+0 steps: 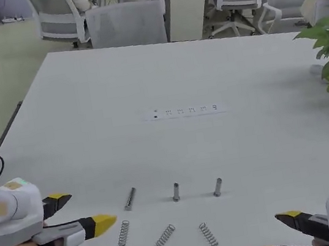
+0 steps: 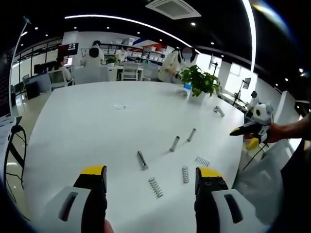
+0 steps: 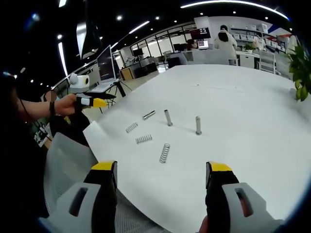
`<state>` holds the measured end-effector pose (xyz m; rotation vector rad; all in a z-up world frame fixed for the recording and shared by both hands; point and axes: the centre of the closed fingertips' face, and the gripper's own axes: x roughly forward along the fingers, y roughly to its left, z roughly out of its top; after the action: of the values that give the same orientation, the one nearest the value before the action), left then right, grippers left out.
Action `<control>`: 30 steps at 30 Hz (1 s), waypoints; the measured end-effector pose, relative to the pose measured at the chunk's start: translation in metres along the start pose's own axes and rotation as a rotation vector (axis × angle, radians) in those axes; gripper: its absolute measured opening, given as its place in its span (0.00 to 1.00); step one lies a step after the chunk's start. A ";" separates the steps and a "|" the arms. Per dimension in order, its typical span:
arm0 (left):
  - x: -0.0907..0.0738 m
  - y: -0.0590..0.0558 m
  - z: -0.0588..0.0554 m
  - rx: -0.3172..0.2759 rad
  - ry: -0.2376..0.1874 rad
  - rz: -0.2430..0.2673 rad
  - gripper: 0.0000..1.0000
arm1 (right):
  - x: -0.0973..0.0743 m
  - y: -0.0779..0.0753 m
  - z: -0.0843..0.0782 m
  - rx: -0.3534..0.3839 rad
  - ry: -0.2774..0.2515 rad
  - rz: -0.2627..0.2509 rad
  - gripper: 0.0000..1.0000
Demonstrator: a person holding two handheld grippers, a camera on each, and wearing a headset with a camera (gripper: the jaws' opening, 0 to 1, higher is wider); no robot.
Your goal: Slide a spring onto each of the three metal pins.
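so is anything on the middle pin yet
Nothing. The middle pin stands bare and fully in view, nothing covering it. The middle spring lies loose on the table just in front.

Left pin (image 1: 130, 198) lying flat; middle pin (image 1: 175, 192), right pin (image 1: 217, 187) upright; three springs (image 1: 165, 235) loose alongside.

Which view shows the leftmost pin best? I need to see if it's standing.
Head view: the leftmost pin is clear, unblocked, and looks tipped over, lying on the table. The left gripper view shows it close but fisheye-warped; the right gripper view shows it small, lying flat.
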<state>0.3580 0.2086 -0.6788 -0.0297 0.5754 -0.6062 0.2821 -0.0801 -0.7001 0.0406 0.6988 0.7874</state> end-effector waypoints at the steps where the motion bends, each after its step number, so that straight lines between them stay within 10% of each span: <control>1: 0.002 0.000 0.000 0.002 0.003 -0.002 0.70 | 0.001 0.001 -0.001 0.000 0.003 0.002 0.73; 30: 0.059 0.020 0.002 -0.025 0.056 -0.013 0.59 | 0.008 0.002 -0.009 0.005 0.035 0.020 0.72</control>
<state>0.4094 0.1921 -0.7106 -0.0400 0.6380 -0.6136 0.2796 -0.0754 -0.7112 0.0382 0.7348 0.8075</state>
